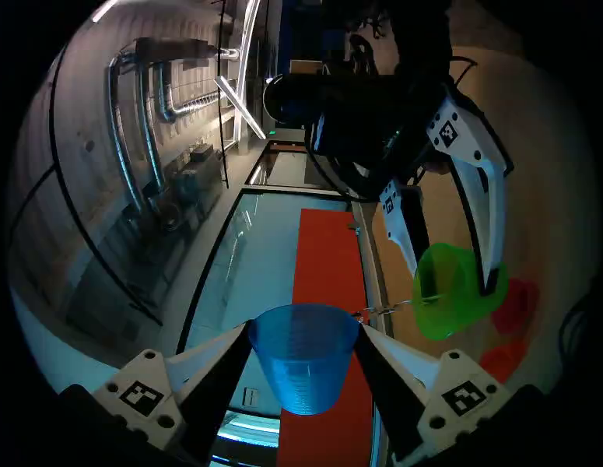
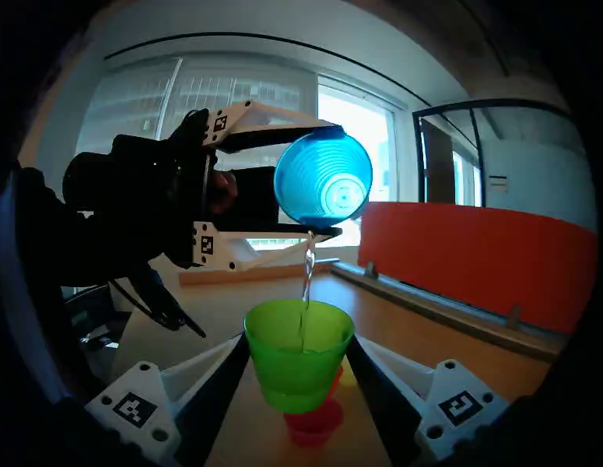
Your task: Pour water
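My left gripper (image 1: 305,358) is shut on a blue translucent cup (image 1: 304,366). The right gripper view shows that blue cup (image 2: 323,179) tipped on its side above, held in the left gripper (image 2: 320,177), with a thin stream of water (image 2: 306,272) falling from its rim. My right gripper (image 2: 299,362) is shut on a green cup (image 2: 299,359) held upright under the stream, water inside it. In the left gripper view the green cup (image 1: 454,289) sits between the right gripper's white fingers (image 1: 488,194), to the right and beyond the blue cup.
A wooden table (image 2: 425,327) lies below, with a red cup (image 2: 313,426) and a small yellow thing (image 2: 348,380) on it under the green cup. A red divider panel (image 2: 480,253) runs along the table's far side. Windows (image 2: 355,132) stand behind. A person's dark-gloved hand (image 2: 145,202) holds the left gripper.
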A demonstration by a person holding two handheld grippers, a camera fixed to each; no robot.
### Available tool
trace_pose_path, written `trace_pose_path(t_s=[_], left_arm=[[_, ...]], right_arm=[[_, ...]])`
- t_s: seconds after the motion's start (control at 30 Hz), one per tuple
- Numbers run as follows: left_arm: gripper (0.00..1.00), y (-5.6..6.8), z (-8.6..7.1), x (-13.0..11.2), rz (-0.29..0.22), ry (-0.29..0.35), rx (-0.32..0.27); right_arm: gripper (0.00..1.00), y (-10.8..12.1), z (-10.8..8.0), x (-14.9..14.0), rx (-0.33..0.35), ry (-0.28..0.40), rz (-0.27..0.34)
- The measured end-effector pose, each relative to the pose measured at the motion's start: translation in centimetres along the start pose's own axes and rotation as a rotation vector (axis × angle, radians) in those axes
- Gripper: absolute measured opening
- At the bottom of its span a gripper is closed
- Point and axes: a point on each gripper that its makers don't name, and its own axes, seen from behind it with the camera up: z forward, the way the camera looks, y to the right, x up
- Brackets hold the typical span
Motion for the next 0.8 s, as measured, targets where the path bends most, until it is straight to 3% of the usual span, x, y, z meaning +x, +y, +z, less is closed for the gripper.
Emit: trace_pose_path(t_s=[0.4,0.8], left_arm=[[0.89,0.20,0.15,0.06,0.074,-0.002,-0.003],[0.89,-0.07,0.01,0.44,0.091,0.003,0.010]], right_arm=[[0.90,-0.03,0.13,0.01,-0.002,0.000,-0.001],[0.90,0.09,0.09,-0.13,-0.005,-0.002,-0.001]])
